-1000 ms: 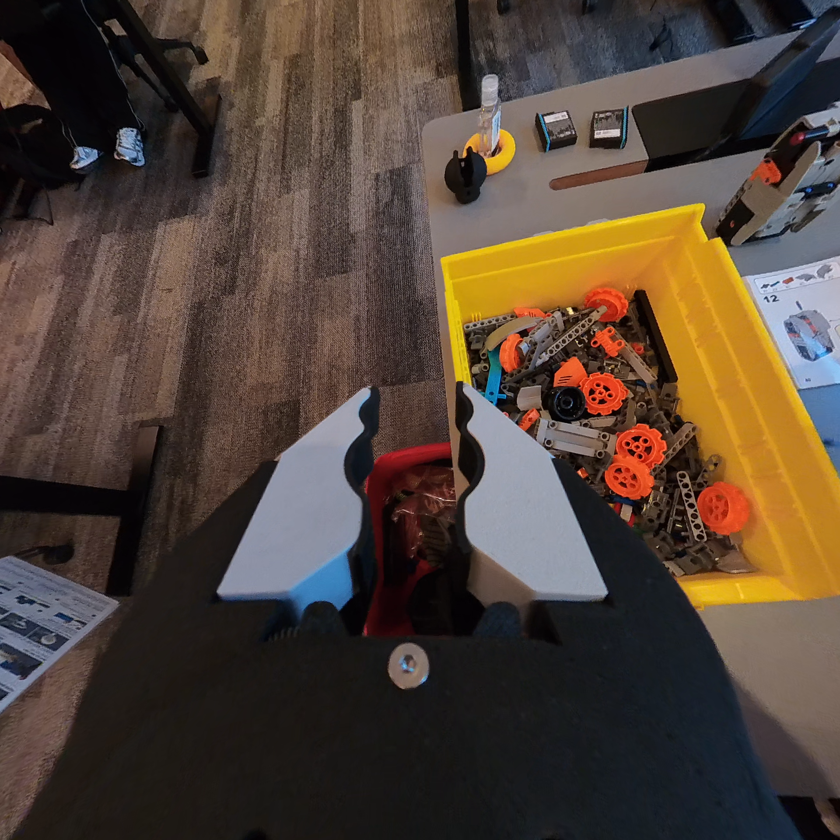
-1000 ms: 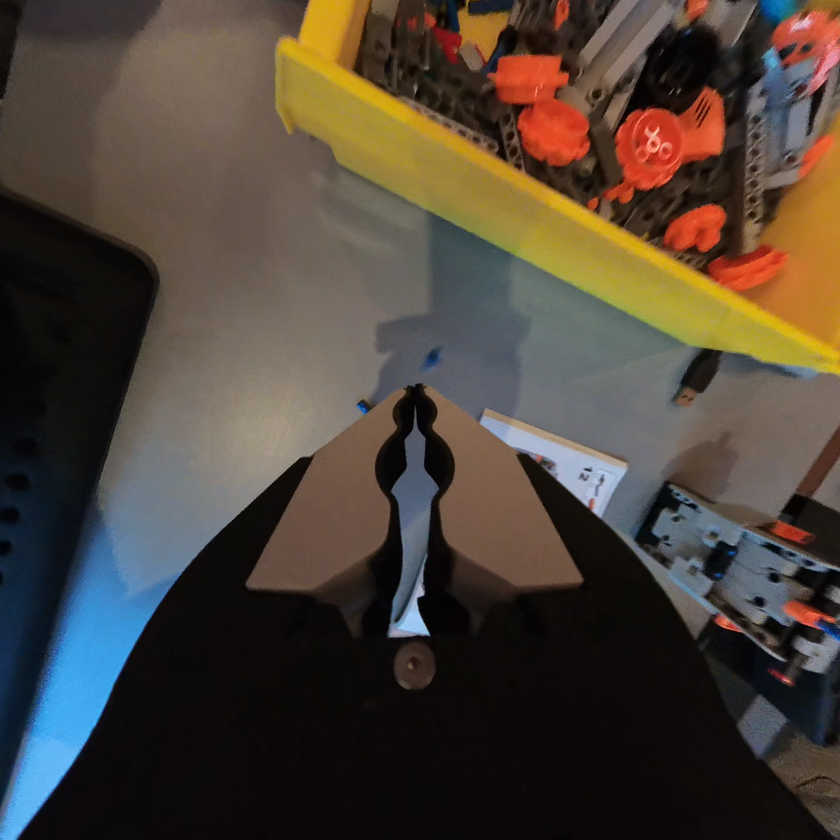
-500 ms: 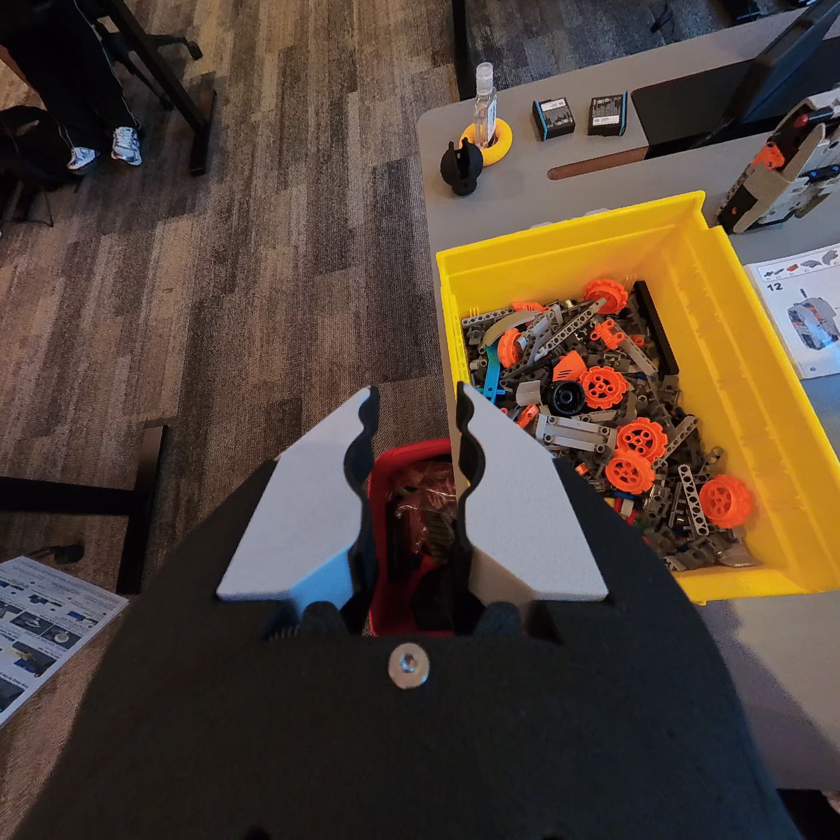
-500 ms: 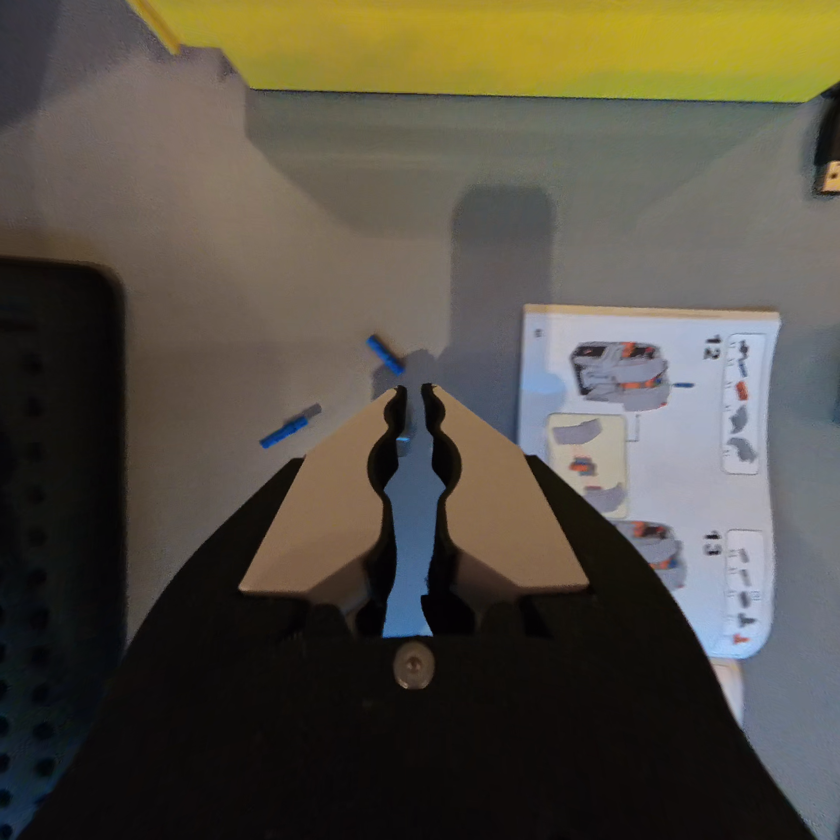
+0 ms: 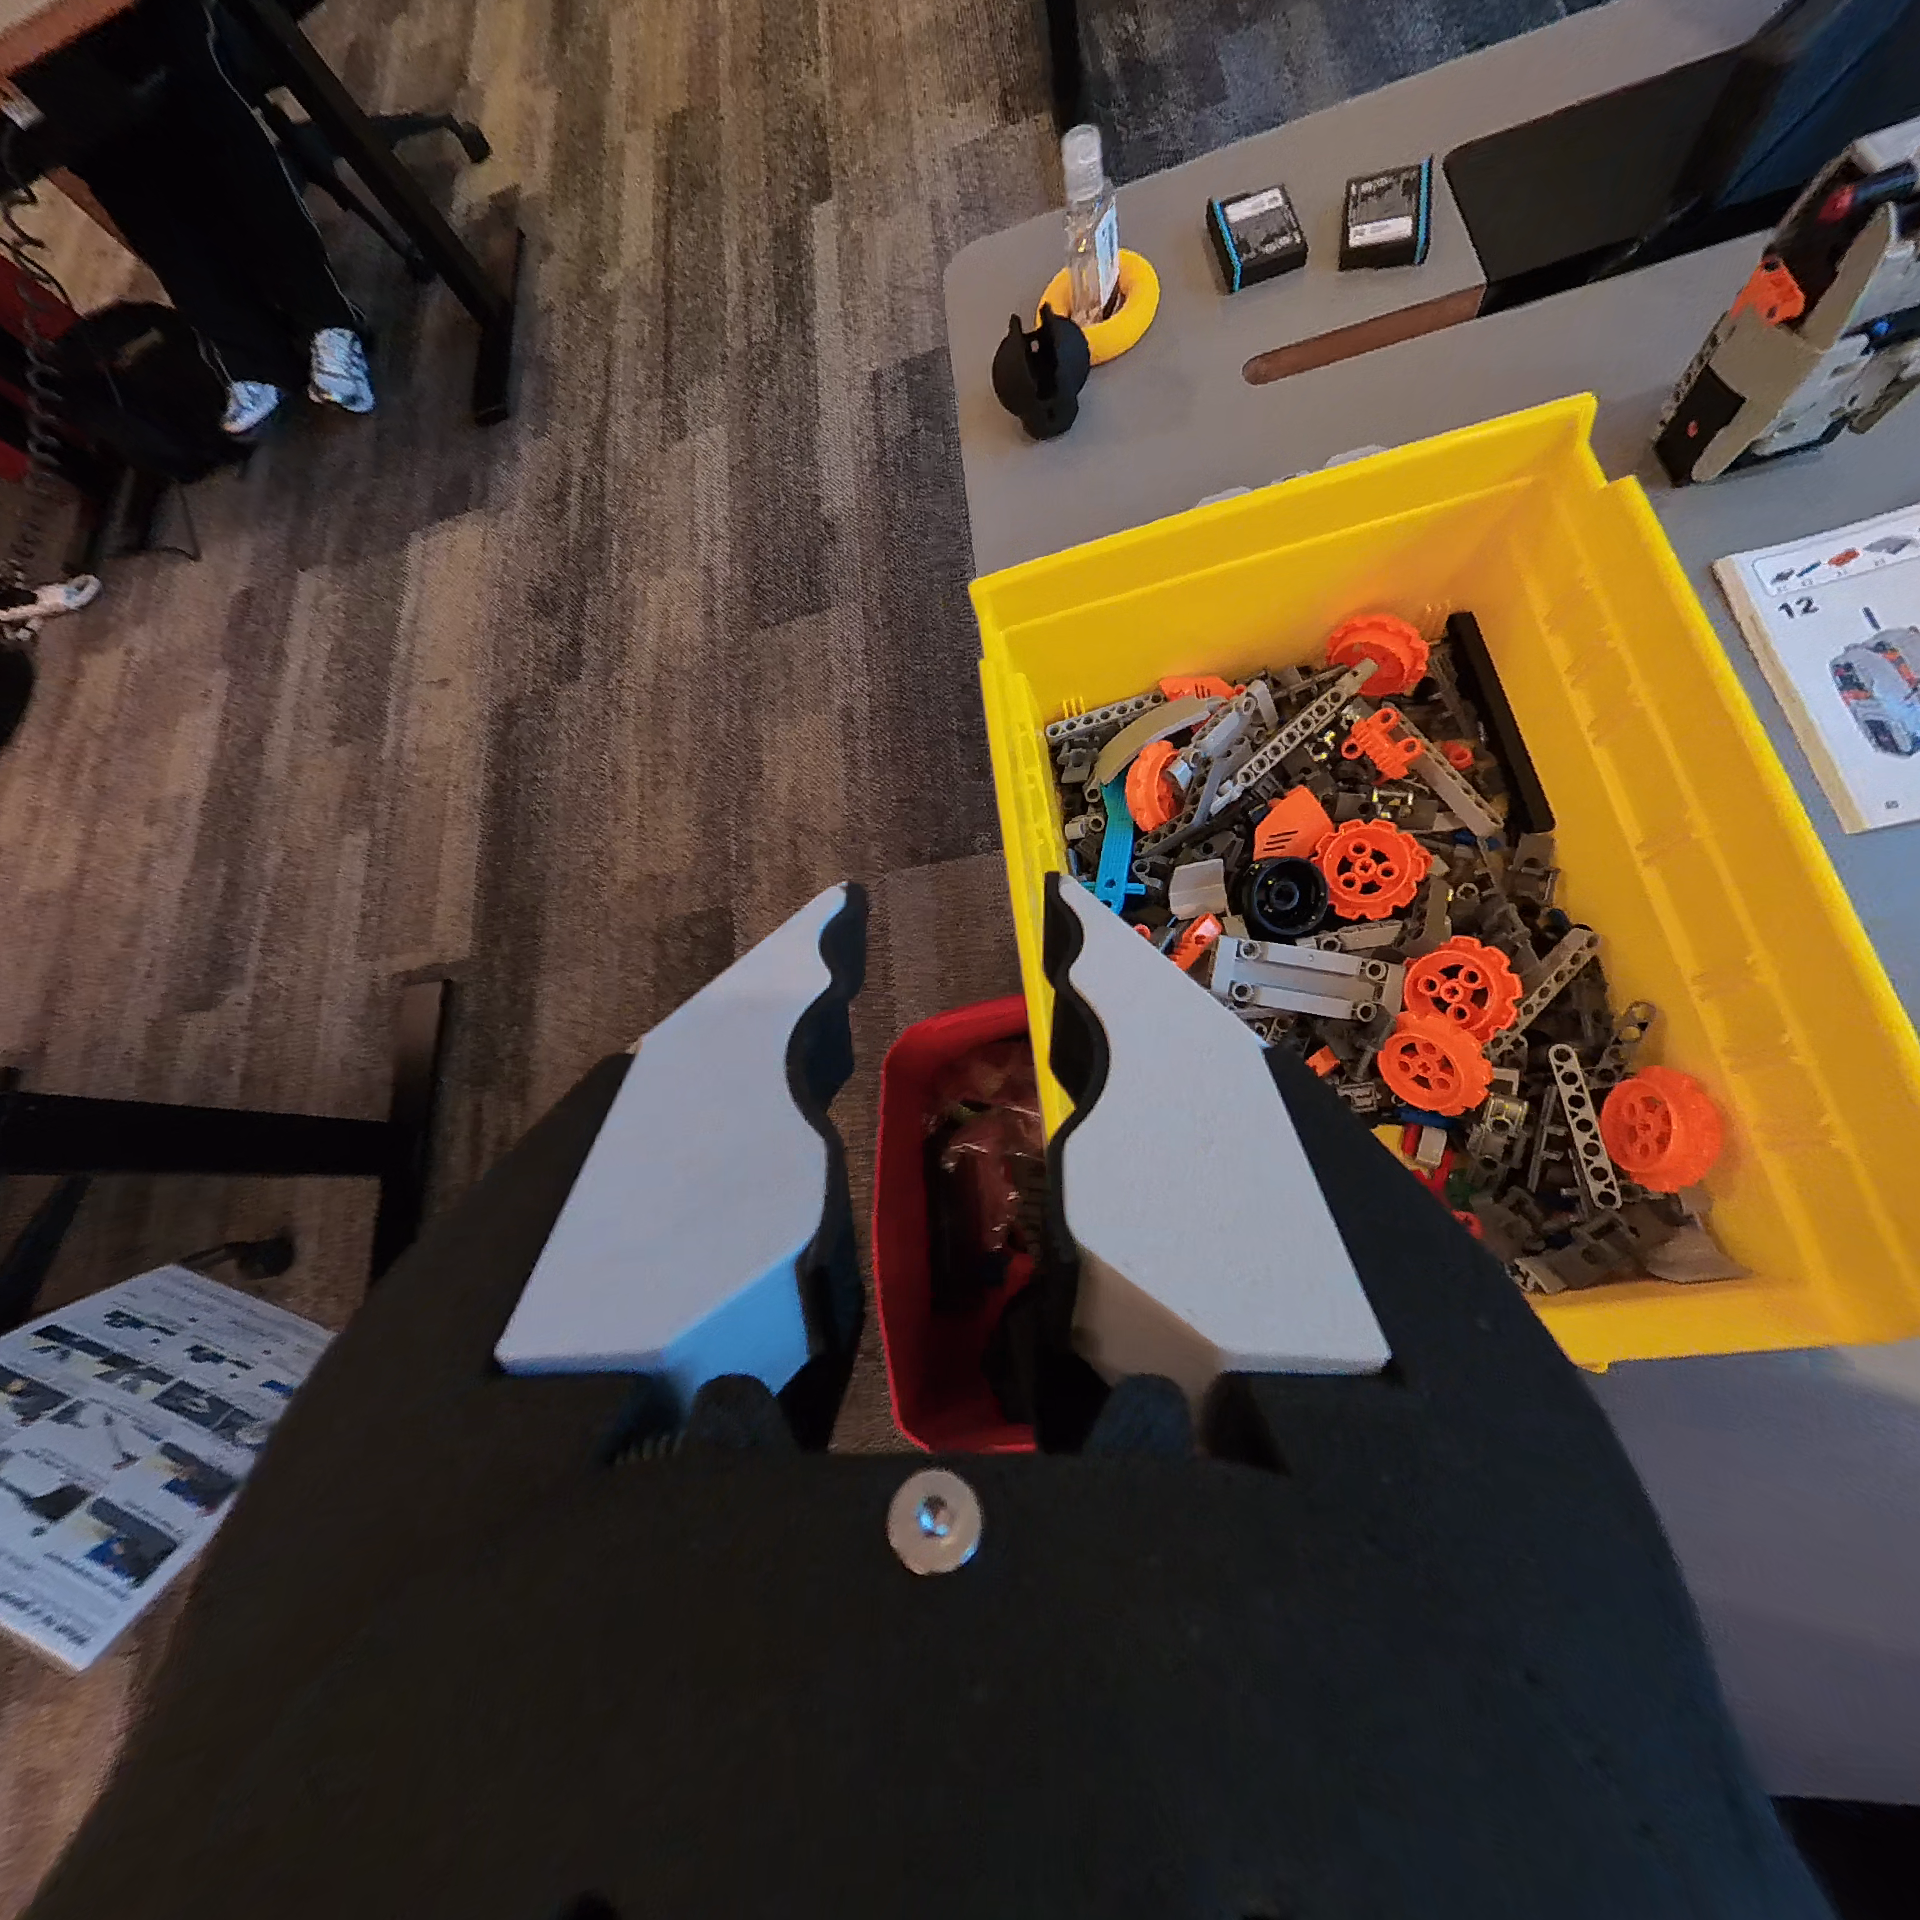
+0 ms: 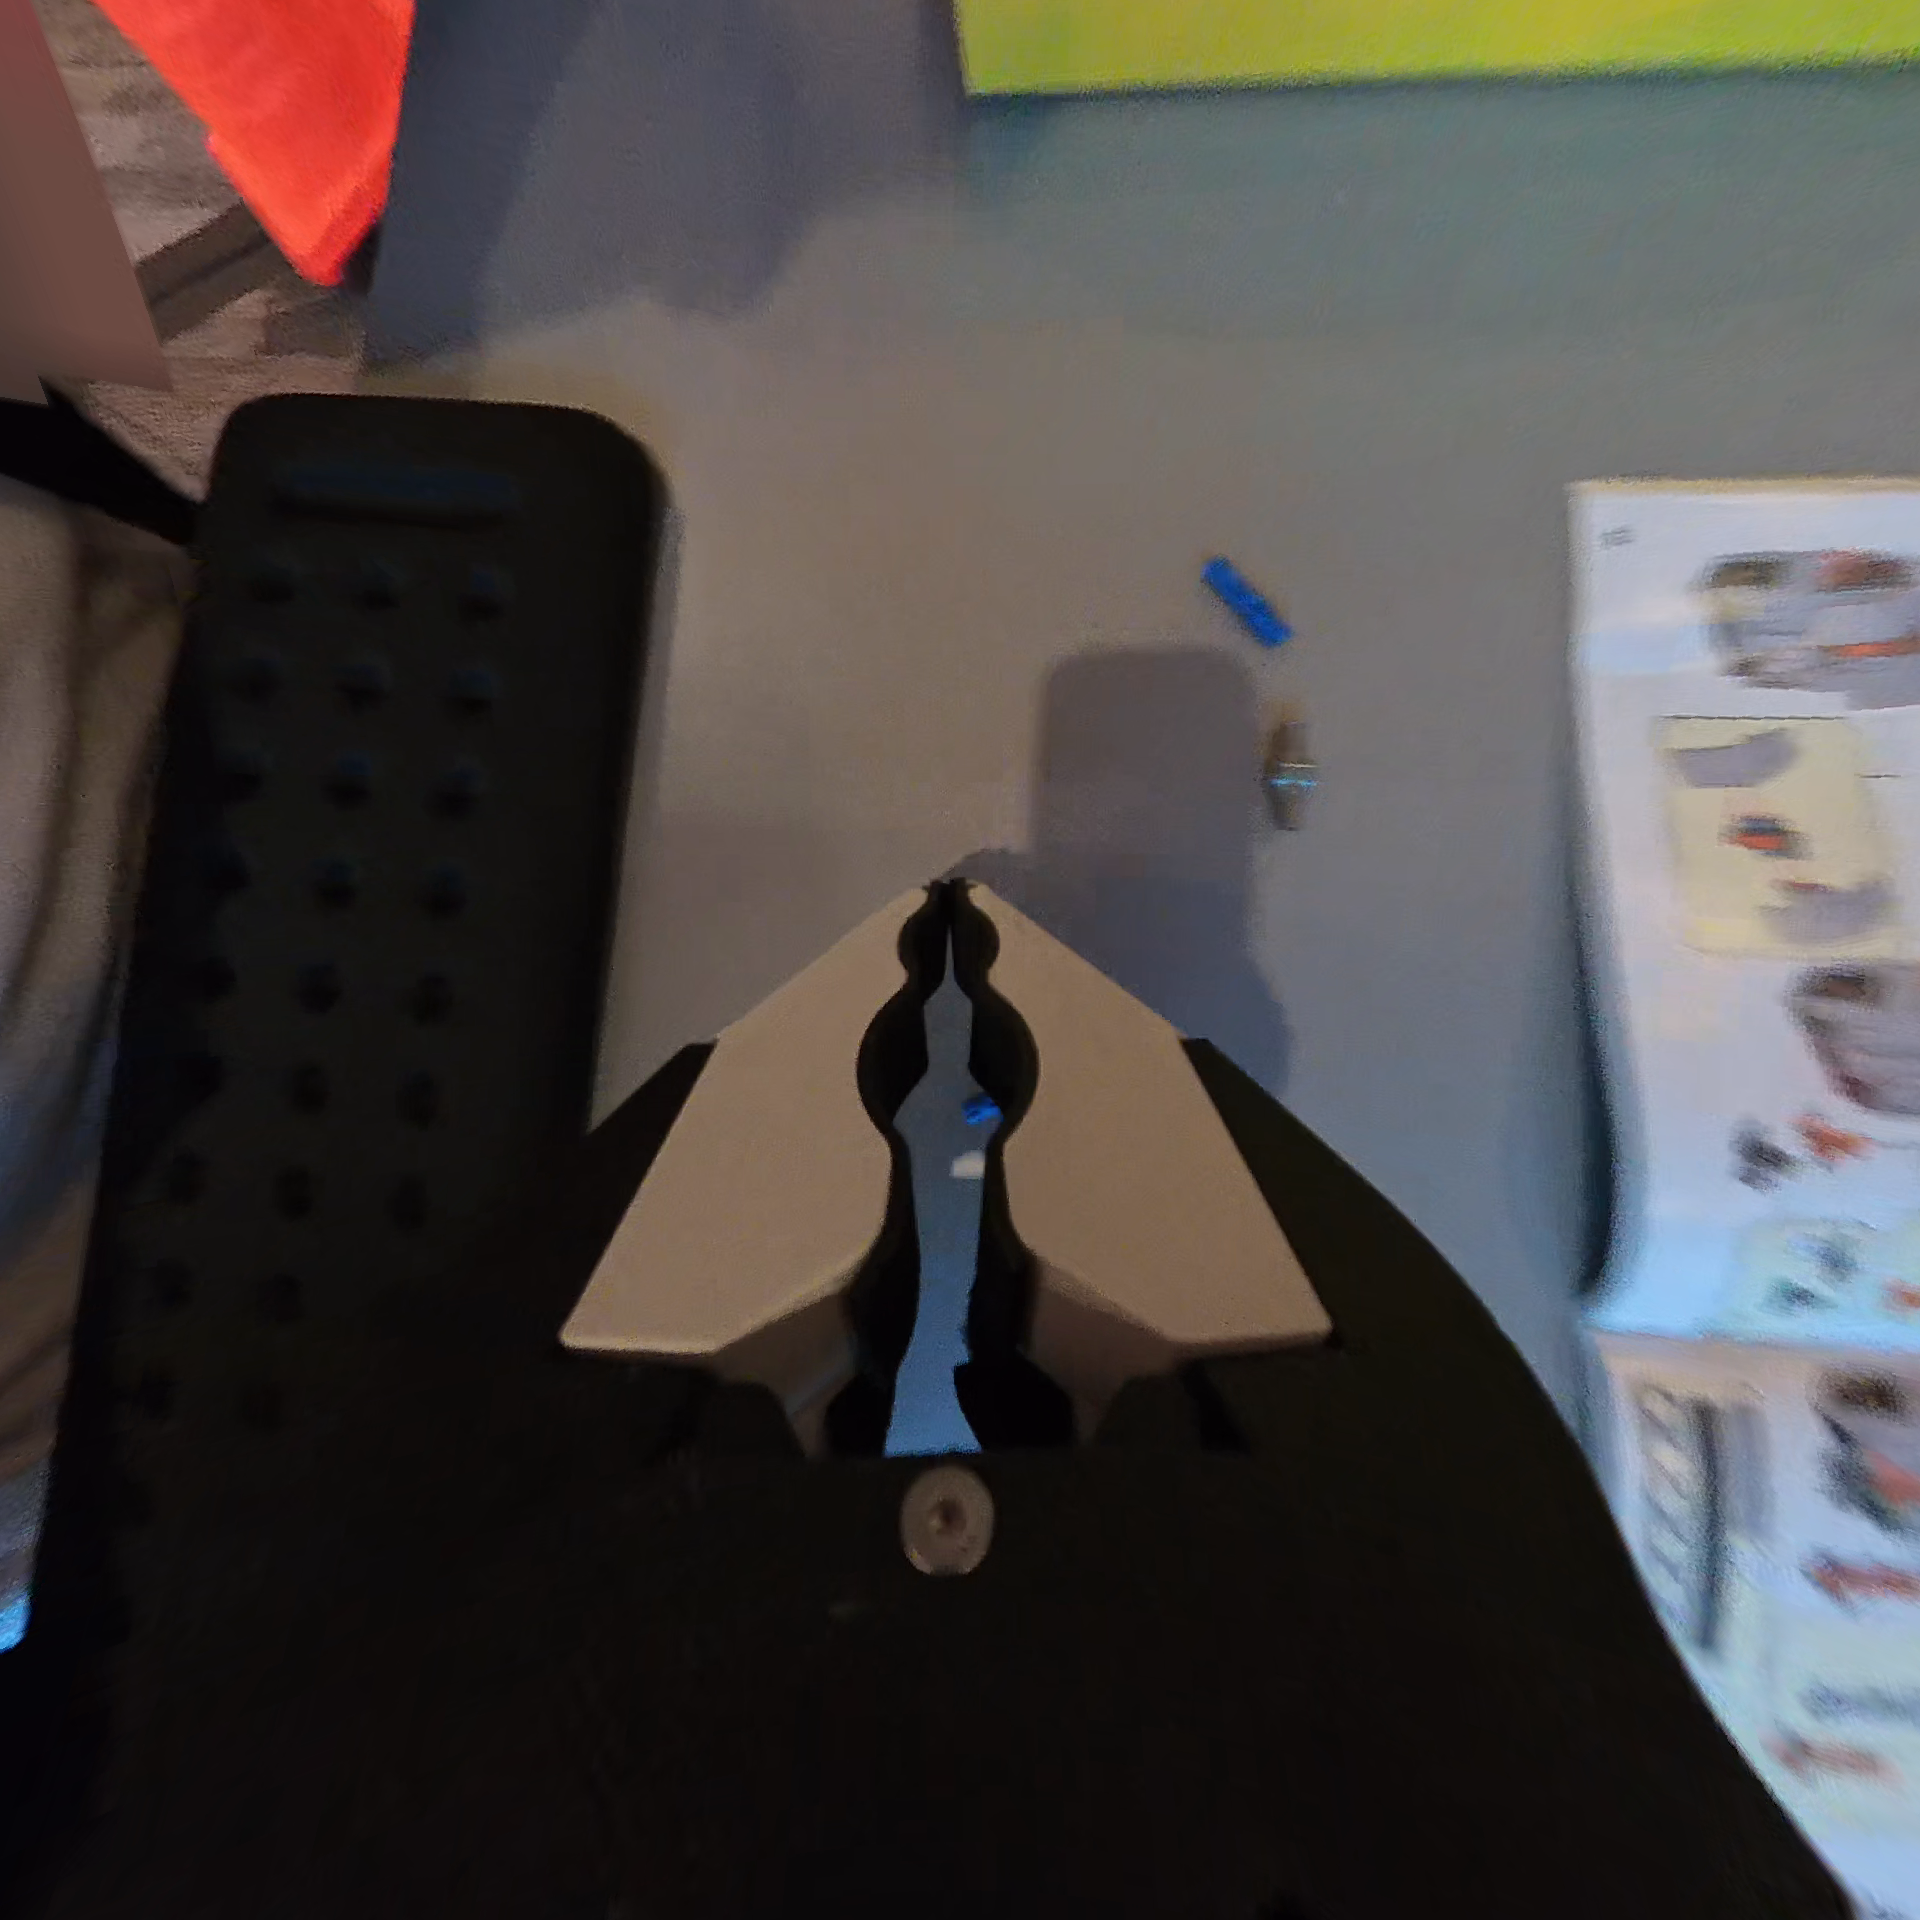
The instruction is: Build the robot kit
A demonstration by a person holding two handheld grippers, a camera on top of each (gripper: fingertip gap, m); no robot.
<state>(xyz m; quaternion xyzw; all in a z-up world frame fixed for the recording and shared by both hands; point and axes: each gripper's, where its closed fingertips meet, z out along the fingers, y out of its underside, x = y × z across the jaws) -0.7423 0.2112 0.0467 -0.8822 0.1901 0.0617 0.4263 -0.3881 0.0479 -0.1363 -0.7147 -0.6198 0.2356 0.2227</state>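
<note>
Grippers apart: left one wide over the bins, right one closed over the table

Left gripper (image 5: 951,909) first: you hold it wide, jaws well apart and nothing between them. Straight down through that gap sits a red container (image 5: 902,1247) with dark bits inside, too dim to make out. Just off your right finger is the yellow bin (image 5: 1714,883), heaped with grey beams and orange wheels (image 5: 1371,868). You touch neither container. Ahead and to the right, past the bin, a part-built model (image 5: 1797,343) stands on the grey table (image 5: 1195,436), with an instruction sheet (image 5: 1829,675) beside the bin.

Over to your right gripper (image 6: 951,885): tips pressed together, only a thin slit behind them. It hovers low over bare table. In that slit shows a blue speck (image 6: 978,1110). Whether the pads pinch it or it lies on the surface underneath, the blur will not let me say.

Loose pieces near you: a blue pin (image 6: 1244,603) ahead and to the right of the tips, and a grey pin (image 6: 1286,774) just behind it, both lying free on the table, neither touched. Farther right is the instruction sheet. A black perforated slab (image 6: 416,831) runs along your left side. The yellow bin's wall is well ahead of the tips.

So the parts heap is in the bin, two pins lie out on the table, and the model stands off alone.
</note>
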